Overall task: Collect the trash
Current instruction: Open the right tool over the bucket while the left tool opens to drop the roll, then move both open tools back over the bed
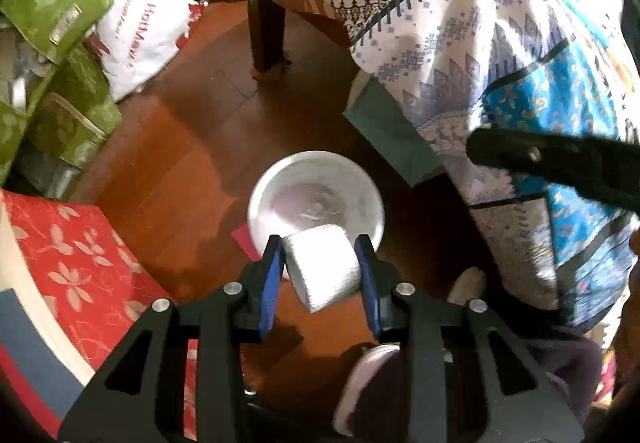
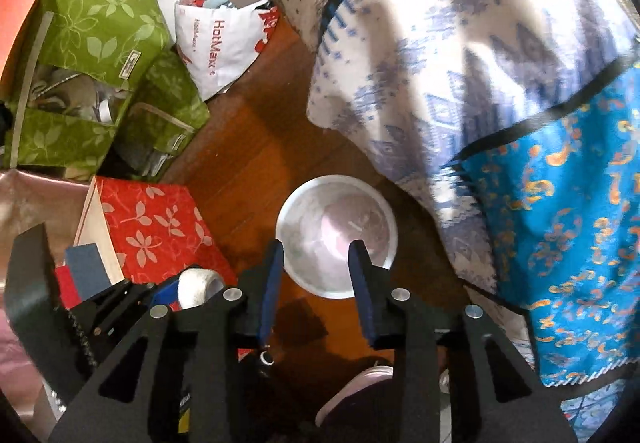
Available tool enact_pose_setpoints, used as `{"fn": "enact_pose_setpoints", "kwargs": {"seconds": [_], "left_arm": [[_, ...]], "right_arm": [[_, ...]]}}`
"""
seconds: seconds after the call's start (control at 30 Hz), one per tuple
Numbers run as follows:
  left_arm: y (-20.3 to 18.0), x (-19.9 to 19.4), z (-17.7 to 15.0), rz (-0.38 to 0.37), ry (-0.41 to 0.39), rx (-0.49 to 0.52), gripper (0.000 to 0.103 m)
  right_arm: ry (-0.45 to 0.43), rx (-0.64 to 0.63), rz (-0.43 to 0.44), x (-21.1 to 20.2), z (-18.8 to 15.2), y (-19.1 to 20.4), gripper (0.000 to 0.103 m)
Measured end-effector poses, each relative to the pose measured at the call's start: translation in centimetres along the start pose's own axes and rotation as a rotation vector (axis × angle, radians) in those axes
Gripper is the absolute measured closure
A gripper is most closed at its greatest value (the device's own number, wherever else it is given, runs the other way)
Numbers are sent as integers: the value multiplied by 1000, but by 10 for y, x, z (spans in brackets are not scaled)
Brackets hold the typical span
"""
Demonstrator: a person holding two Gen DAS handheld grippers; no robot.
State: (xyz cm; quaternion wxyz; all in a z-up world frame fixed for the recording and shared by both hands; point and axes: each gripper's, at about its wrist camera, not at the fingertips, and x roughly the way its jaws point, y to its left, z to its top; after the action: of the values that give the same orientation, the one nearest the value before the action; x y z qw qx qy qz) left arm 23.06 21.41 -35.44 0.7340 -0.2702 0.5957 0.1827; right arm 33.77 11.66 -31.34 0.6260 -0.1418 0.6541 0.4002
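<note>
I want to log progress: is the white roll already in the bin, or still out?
Out. The left gripper holds the white roll between its blue fingers, above the near rim of the bin.

Lived-in home room, wooden floor [image 1: 208, 147], patterned bedspread [image 1: 460, 43], fabric storage boxes [image 2: 100, 27], shopping bag [image 2: 224, 43]
</note>
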Motion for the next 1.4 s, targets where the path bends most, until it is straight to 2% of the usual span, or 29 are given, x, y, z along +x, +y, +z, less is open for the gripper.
{"fn": "enact_pose_setpoints", "kwargs": {"seconds": [0.07,0.13,0.3,0.5,0.6,0.8,1.03,1.23,1.4], "left_arm": [[4,3,3,-33,35,-49,52],[8,3,4,-42,30,-89,52],[9,-14,1,1,-12,-106,52],[-8,-65,-6,71,-134,-43,52],[-17,-91,-9,76,-196,-13,52],[-48,-147,-21,84,-328,54,52],[-97,-209,-35,59,-490,142,52],[-147,-249,-45,12,-608,216,52],[-192,-268,-50,-38,-669,285,52]], "right_arm": [[-8,5,-2,-5,-2,-4,72],[-23,11,-15,-12,-7,-8,72],[-73,3,-50,-31,-19,-10,72],[-132,-23,-66,-56,-34,-3,72],[-182,-48,-93,-75,-44,3,72],[-300,-73,-133,-119,-65,8,72],[-457,-66,-171,-183,-95,1,72],[-613,-39,-224,-242,-124,-16,72],[-739,-3,-291,-286,-149,-38,72]]}}
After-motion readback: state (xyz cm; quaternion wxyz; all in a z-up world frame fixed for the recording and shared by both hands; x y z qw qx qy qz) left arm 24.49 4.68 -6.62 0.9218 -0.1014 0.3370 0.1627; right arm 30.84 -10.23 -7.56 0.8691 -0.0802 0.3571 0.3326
